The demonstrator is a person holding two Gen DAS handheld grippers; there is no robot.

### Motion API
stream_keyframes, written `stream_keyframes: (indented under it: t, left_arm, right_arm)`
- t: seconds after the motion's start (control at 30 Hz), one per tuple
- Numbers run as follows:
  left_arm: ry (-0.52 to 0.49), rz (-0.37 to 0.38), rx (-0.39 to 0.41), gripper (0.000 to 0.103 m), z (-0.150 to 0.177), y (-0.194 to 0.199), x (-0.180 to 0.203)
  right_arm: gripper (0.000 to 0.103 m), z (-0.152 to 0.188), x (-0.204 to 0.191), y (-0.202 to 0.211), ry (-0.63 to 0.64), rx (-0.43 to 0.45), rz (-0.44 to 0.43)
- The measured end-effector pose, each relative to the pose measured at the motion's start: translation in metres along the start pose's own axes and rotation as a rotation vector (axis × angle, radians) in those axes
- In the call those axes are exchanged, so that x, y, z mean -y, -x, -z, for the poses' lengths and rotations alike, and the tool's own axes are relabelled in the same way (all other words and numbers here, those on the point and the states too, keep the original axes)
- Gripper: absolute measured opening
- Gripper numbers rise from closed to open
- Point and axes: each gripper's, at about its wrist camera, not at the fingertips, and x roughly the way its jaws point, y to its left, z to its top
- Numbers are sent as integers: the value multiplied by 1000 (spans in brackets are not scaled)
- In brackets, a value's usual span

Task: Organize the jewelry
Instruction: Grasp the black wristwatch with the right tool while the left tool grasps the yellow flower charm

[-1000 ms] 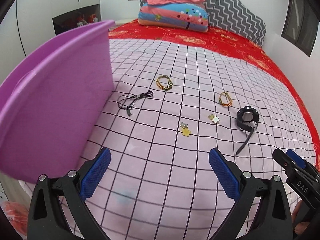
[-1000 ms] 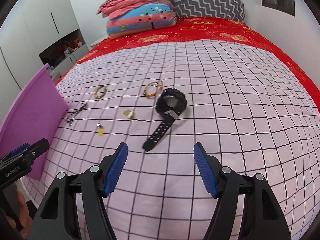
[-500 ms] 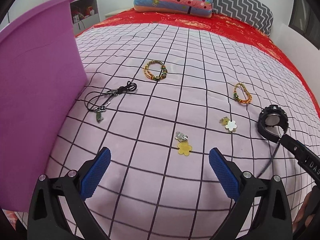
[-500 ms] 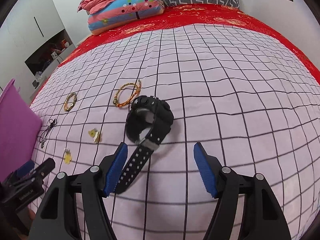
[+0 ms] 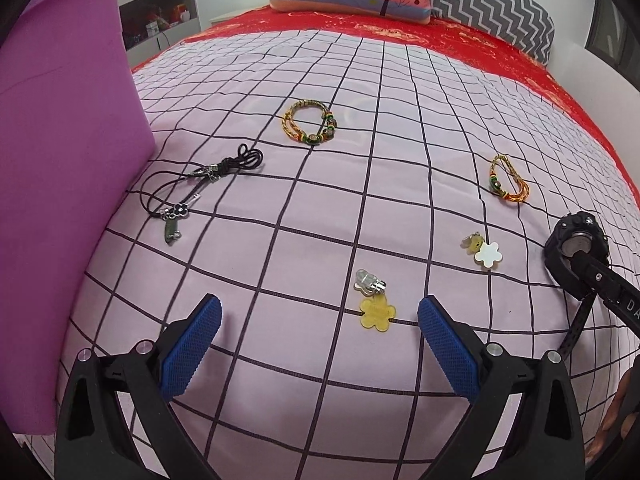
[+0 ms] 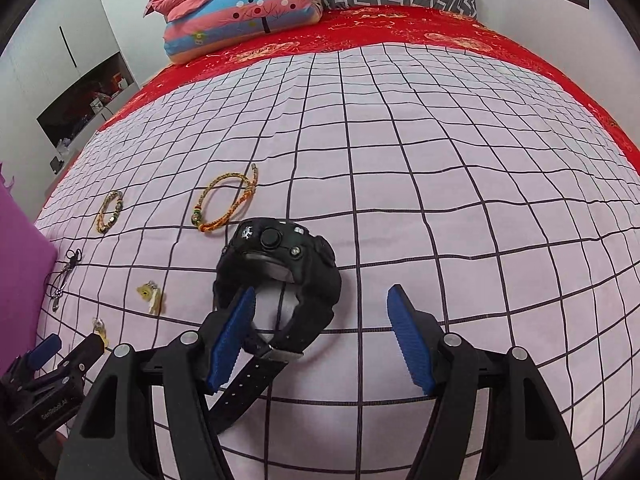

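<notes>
Jewelry lies on a pink checked bedspread (image 5: 320, 184). My left gripper (image 5: 320, 334) is open, low over the cloth. A yellow flower clip (image 5: 378, 312) lies between its fingers, close to the right one. Farther off lie a white flower clip (image 5: 486, 254), a black cord necklace (image 5: 192, 188) and two braided bracelets (image 5: 310, 124) (image 5: 508, 182). My right gripper (image 6: 322, 326) is open at a black watch (image 6: 280, 268). Its left finger (image 6: 232, 336) overlaps the band's loop, and the loop's right side lies between the fingers without pad contact.
A tall purple bin (image 5: 60, 160) stands at the left edge of the bed. Folded bedding (image 6: 240, 8) and a zigzag pillow (image 5: 492, 4) lie at the head, on a red cover (image 6: 400, 28). The left gripper (image 6: 44, 364) shows at the lower left of the right wrist view.
Both grippers have come forward and down toward the bedspread. The watch has come from well ahead to the right gripper's left finger. The yellow clip now lies between the left fingers.
</notes>
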Motion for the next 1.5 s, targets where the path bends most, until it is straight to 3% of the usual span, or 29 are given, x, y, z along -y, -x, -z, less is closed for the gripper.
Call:
stream_keyframes:
  t: [0.4,0.67,0.83,1.07,1.17,1.3,1.37,1.4,1.5]
  left_arm:
    - [-29,4,-16,97,-3,-16,17]
    - [-30,2,-13,97,-7,-21,23]
    - [-27,5,-9,97,-6,-21,23]
    - [-23,12,-1,93,-2,-19,21]
    - [-36,11,12,80,2,-13,23]
    - [-49,19,24,55,9,-6,26]
    - [-53,27,25,25,9,-4,28]
    - [-57,35,23,20,9,-4,29]
    - [-61,40,24,20,8,-2,30]
  right_arm:
    - [65,-2,-1,-16,55,6,50]
    - [65,-6,-6,-24,99,19,36]
    - [42,-1,-13,-21,135,16,1]
    - [41,1,-16,-20,130,28,3]
    - [41,2,-14,-19,119,35,-2]
    - [41,3,-12,-18,104,44,-8]
    - [40,4,-11,-18,101,46,-11]
    - [40,4,-11,-17,99,47,-14]
    - [34,4,-7,-15,80,49,-24]
